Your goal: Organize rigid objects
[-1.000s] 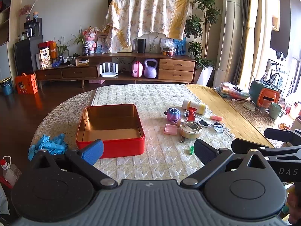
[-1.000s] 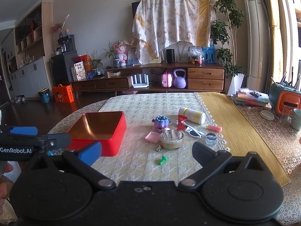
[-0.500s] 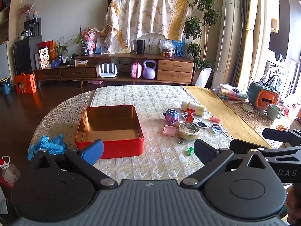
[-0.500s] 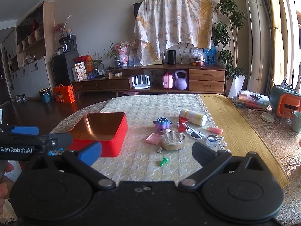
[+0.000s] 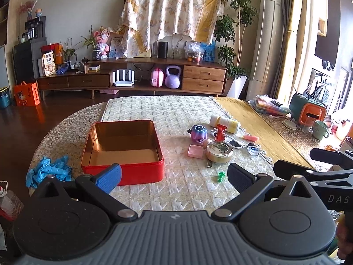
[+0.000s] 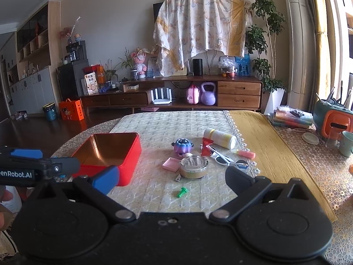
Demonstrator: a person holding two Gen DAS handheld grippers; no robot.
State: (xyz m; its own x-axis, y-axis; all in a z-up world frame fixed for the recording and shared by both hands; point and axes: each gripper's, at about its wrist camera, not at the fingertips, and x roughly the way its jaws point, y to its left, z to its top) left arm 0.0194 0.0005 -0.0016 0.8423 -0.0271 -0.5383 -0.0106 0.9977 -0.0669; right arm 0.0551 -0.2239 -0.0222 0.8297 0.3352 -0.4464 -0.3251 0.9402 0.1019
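Note:
An empty red tin box (image 5: 122, 146) (image 6: 108, 154) with a gold inside sits on the quilted table mat. To its right lies a cluster: a purple pot toy (image 5: 198, 133) (image 6: 182, 146), a pink square (image 5: 195, 150), a round gold tin (image 5: 219, 151) (image 6: 193, 166), a red clip (image 5: 220, 132), a yellow-white bottle (image 5: 224, 123) (image 6: 219, 138), sunglasses (image 6: 219, 155) and a small green peg (image 5: 220, 175) (image 6: 182, 192). My left gripper (image 5: 174, 177) is open, short of the box's near edge. My right gripper (image 6: 172, 180) is open too, hovering near the green peg. Neither holds anything.
Blue gloves (image 5: 49, 170) lie at the table's left edge. A yellow runner (image 5: 260, 130) flanks the mat on the right, with a green-orange caddy (image 5: 307, 111), a mug (image 5: 320, 129) and stacked books (image 6: 291, 118) beyond. A TV cabinet (image 6: 176, 95) stands behind the table.
Both grippers have drifted slightly, so the box and cluster sit a little differently in view. Both stay open and empty; nothing on the table moved.

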